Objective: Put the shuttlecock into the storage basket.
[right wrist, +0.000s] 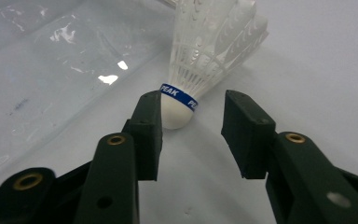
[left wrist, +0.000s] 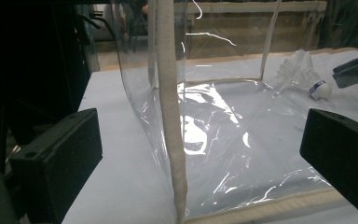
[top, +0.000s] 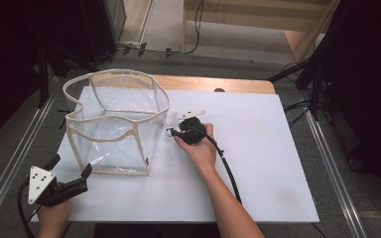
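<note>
A white feather shuttlecock (right wrist: 205, 51) with a blue band lies on its side on the white board (top: 258, 163), right beside the clear plastic bag (top: 114, 119). My right gripper (right wrist: 193, 101) is open around its cork end; the cork sits close against one jaw with a gap to the other. From above, the right gripper (top: 172, 131) points left at the shuttlecock (top: 171, 119). My left gripper (top: 70, 166) hovers open at the board's near left corner, its jaws facing the bag's cloth-trimmed corner (left wrist: 170, 116). The shuttlecock (left wrist: 307, 74) and the right gripper's tip (left wrist: 354, 70) show beyond the bag.
The bag stands upright with an open top and a beige trim. A wooden table edge (top: 213, 83) shows behind the board. Metal rails (top: 332, 163) run along both sides. The right gripper's cable (top: 230, 171) trails toward the front across the board.
</note>
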### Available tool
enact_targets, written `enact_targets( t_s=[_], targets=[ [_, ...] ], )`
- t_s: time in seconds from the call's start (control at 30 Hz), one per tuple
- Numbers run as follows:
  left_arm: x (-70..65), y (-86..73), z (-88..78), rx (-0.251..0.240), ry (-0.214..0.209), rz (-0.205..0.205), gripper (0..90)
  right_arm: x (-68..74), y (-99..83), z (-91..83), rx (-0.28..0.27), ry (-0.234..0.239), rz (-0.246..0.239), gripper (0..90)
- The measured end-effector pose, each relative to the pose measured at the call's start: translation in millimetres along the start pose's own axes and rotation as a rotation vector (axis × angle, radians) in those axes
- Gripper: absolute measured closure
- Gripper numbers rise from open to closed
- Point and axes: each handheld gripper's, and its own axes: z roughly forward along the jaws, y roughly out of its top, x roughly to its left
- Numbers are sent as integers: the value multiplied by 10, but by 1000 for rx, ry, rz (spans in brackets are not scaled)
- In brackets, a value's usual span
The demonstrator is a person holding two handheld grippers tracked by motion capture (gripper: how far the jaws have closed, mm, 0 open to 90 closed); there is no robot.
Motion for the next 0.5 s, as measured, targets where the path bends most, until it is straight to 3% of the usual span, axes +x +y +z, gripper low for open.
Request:
enact_targets(
  t_s=[0.2,0.23,0.3,0.5],
  targets=[
    [3,0,-1,1,1,-1,0,84,0,105,12,-20,52,449],
    [3,0,-1,1,1,-1,0,97,3,132,5,-36,80,418],
    [0,0,1,0,0,1,0,103,3,153,8,-44,100,419],
    [-2,0,1,0,-1,1,0,152,-9,228,27,-75,89,450]
  ],
)
